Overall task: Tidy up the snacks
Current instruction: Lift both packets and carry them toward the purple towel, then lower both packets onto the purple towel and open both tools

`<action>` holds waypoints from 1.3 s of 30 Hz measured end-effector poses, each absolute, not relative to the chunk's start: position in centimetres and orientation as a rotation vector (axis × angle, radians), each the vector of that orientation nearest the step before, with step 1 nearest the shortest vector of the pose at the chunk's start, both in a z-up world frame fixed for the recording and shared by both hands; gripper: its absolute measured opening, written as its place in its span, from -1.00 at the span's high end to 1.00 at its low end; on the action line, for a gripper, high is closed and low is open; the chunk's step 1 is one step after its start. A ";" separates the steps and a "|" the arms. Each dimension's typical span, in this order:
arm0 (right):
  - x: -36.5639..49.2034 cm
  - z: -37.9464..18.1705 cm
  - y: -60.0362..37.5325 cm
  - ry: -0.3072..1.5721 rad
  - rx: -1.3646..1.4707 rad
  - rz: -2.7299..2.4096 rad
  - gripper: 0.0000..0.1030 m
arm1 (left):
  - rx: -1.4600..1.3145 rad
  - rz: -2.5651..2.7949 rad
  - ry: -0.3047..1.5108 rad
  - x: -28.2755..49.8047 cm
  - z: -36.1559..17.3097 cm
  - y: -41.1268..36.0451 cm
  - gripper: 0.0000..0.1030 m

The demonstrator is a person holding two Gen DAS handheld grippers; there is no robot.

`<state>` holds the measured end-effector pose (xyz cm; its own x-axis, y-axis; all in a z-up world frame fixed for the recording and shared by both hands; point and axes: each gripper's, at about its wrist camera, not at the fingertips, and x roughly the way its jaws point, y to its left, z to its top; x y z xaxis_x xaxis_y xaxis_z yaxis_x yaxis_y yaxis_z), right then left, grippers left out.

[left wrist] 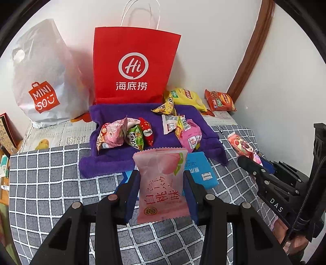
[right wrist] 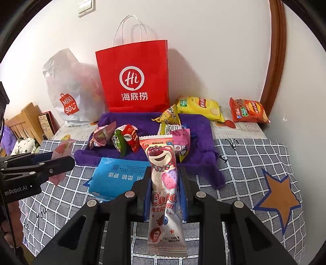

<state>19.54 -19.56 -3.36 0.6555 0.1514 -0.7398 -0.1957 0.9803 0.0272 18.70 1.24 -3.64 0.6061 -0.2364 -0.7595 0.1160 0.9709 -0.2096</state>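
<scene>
Left gripper [left wrist: 161, 183] is clamped on a peach pack [left wrist: 161, 183], right gripper [right wrist: 164, 187] on a bear stick [right wrist: 163, 183]; both are held upright above the checked cloth [right wrist: 254, 163], likely for sorting. Other snacks are piled on the purple towel [left wrist: 122, 157], before the red bag [left wrist: 132, 67].

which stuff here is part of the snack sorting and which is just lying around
Part of the job:
- peach snack packet in the left tongs
- bear snack packet in the right tongs
- small snacks on the purple towel
- yellow chip bag
- orange chip bag
- red paper bag

Just lying about:
- blue packet
- light switch
</scene>
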 end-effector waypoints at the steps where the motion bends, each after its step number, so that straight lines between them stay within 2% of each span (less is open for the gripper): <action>1: 19.7 -3.4 -19.5 0.833 -0.057 0.197 0.54 | -0.143 -0.204 0.897 18.8 -3.6 1.2 0.22; 16: 21.2 -3.2 -19.6 0.827 -0.056 0.195 0.54 | -0.146 -0.201 0.888 20.1 -3.3 1.4 0.22; 39: 27.7 -3.6 -19.0 0.813 -0.044 0.214 0.54 | -0.167 -0.156 0.878 26.1 -3.7 3.8 0.22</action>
